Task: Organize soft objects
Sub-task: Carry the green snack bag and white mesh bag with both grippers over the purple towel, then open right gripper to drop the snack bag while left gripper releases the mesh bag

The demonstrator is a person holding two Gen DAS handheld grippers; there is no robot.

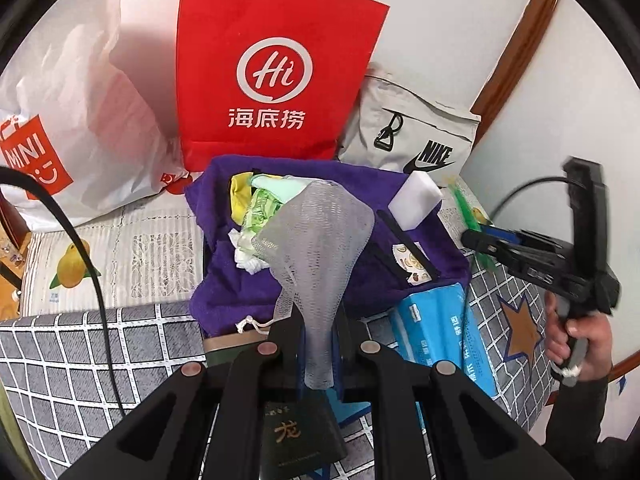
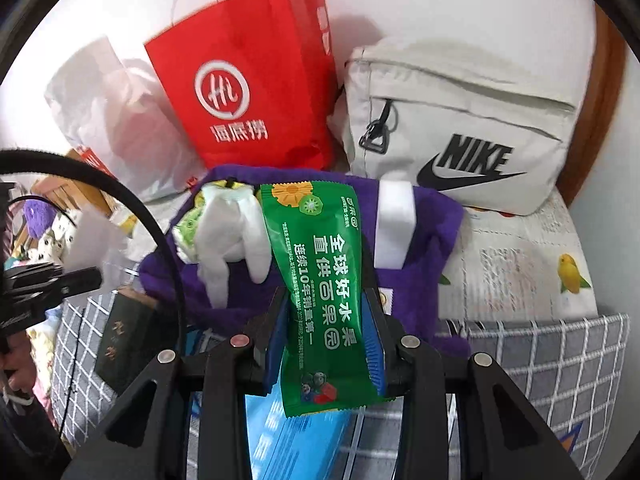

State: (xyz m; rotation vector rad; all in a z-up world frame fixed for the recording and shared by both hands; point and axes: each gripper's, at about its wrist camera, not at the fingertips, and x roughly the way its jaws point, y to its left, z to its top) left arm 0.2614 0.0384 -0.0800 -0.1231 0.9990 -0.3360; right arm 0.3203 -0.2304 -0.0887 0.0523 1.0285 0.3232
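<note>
My left jaws clench the grey mesh pouch [image 1: 316, 248], my right the green packet [image 2: 324, 280], both poised over the purple bin [image 1: 420, 280] for sorting.

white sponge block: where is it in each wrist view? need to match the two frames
Left wrist: the white sponge block sits right of centre, on the far right part of the purple cloth-lined box, below the grey Nike bag.
Right wrist: the block is just right of centre, right of the green packet held in the right gripper.
Shared landmark: the red Hi paper bag stands behind the box in both.
</note>
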